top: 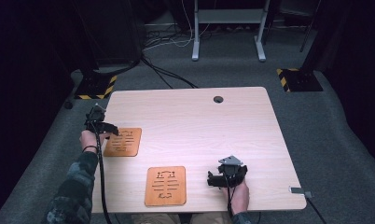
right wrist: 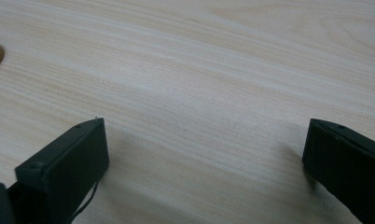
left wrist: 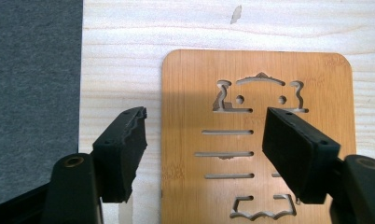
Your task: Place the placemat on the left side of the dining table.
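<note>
The left gripper [left wrist: 202,149] hovers with jaws apart over the left wooden board [left wrist: 256,140], which lies flat at the desk's [top: 213,121] left edge. The right gripper [right wrist: 204,163], jaws wide and empty, rests near the near-right edge.

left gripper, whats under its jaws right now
Under the open left gripper lies a brown cut-out wooden board, flat on the light table. The jaws cover part of its edges; the table beneath it is hidden except through the slots.
</note>
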A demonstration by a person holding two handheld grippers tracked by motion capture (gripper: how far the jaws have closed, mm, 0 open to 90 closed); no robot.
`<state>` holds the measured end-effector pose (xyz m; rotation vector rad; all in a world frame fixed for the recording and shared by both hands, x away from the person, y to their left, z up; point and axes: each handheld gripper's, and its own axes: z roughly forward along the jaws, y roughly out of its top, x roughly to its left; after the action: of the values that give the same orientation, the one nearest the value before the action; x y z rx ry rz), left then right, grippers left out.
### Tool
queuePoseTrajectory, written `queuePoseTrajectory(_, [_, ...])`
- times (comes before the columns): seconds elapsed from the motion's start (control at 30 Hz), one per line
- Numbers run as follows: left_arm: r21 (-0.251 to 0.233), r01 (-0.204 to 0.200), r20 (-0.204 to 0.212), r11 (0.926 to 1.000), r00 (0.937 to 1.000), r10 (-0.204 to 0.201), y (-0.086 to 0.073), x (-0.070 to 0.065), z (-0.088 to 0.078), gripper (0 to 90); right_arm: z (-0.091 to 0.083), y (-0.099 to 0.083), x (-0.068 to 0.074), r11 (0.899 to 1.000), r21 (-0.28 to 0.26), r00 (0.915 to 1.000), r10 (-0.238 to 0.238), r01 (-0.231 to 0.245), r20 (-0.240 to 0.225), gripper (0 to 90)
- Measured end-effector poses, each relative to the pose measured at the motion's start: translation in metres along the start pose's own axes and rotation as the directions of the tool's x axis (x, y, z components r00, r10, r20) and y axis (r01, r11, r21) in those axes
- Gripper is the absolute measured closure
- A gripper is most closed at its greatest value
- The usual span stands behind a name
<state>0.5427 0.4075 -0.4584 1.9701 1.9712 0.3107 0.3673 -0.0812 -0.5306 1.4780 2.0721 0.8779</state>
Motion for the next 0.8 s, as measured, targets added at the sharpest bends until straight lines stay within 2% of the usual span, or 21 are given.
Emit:
queuePoseTrajectory(0.1, [-0.007, 0.005, 0.007, 1.0000, 1.0000, -0.005, -0.002, 0.000, 0.000, 27.3, 0.000, 0.000, 0.000, 1.000, 0.001, 1.0000, -0.001, 0.001, 0.002, 0.0])
queuePoseTrajectory(0.17, [-0.018, 0.000, 0.020, 0.9998, 0.9998, 0.000, -0.004, 0.000, -0.001, 21.9, 0.000, 0.000, 0.000, 1.000, 0.001, 1.0000, -0.001, 0.001, 0.003, 0.0])
queuePoseTrajectory(0.2, [-0.034, -0.029, 0.010, 0.9990, 0.9995, 0.030, -0.007, -0.002, -0.003, 20.5, 0.000, 0.000, 0.000, 1.000, 0.001, 1.0000, 0.000, 0.000, 0.003, 0.0])
queuePoseTrajectory(0.23, [-0.034, -0.029, 0.010, 0.9990, 0.9995, 0.030, -0.007, -0.002, -0.003, 18.9, 0.000, 0.000, 0.000, 1.000, 0.001, 1.0000, 0.000, 0.000, 0.003, 0.0])
queuePoseTrajectory(0.27, [-0.030, -0.050, -0.002, 0.9983, 0.9987, 0.050, -0.009, -0.003, -0.003, 16.3, 0.000, 0.000, 0.000, 1.000, 0.000, 1.0000, -0.001, 0.001, 0.003, 0.0])
queuePoseTrajectory(0.3, [-0.033, -0.050, 0.006, 0.9982, 0.9987, 0.050, -0.010, -0.004, -0.003, 16.3, 0.000, 0.000, 0.000, 1.000, 0.000, 1.0000, -0.001, 0.001, 0.003, 0.0])
queuePoseTrajectory(0.33, [-0.043, -0.042, 0.049, 0.9982, 0.9978, 0.044, -0.013, -0.004, -0.005, 14.7, 0.000, 0.000, 0.000, 1.000, 0.000, 1.0000, -0.001, 0.001, 0.003, 0.0])
queuePoseTrajectory(0.43, [-0.068, -0.042, 0.069, 0.9968, 0.9965, 0.047, -0.017, -0.006, -0.010, 12.7, 0.000, 0.000, 0.000, 1.000, 0.000, 1.0000, -0.001, 0.001, 0.002, 0.0])
queuePoseTrajectory(0.5, [-0.087, -0.065, 0.054, 0.9941, 0.9961, 0.070, -0.021, -0.009, -0.013, 11.2, 0.000, 0.000, 0.000, 1.000, 0.000, 1.0000, -0.002, 0.002, 0.002, 0.0])
queuePoseTrajectory(0.63, [-0.105, -0.080, 0.060, 0.9912, 0.9944, 0.087, -0.030, -0.013, -0.014, 8.2, 0.000, 0.000, 0.000, 1.000, 0.001, 1.0000, -0.001, 0.001, 0.002, 0.0])
queuePoseTrajectory(0.67, [-0.129, -0.098, 0.052, 0.9868, 0.9931, 0.105, -0.037, -0.015, -0.016, 7.7, 0.000, 0.000, 0.000, 1.000, 0.000, 1.0000, -0.002, 0.002, 0.001, 0.0])
queuePoseTrajectory(0.8, [-0.175, -0.109, 0.071, 0.9785, 0.9898, 0.123, -0.052, -0.020, -0.022, 6.5, 0.000, 0.000, 0.000, 1.000, 0.000, 1.0000, -0.002, 0.002, 0.001, 0.0])
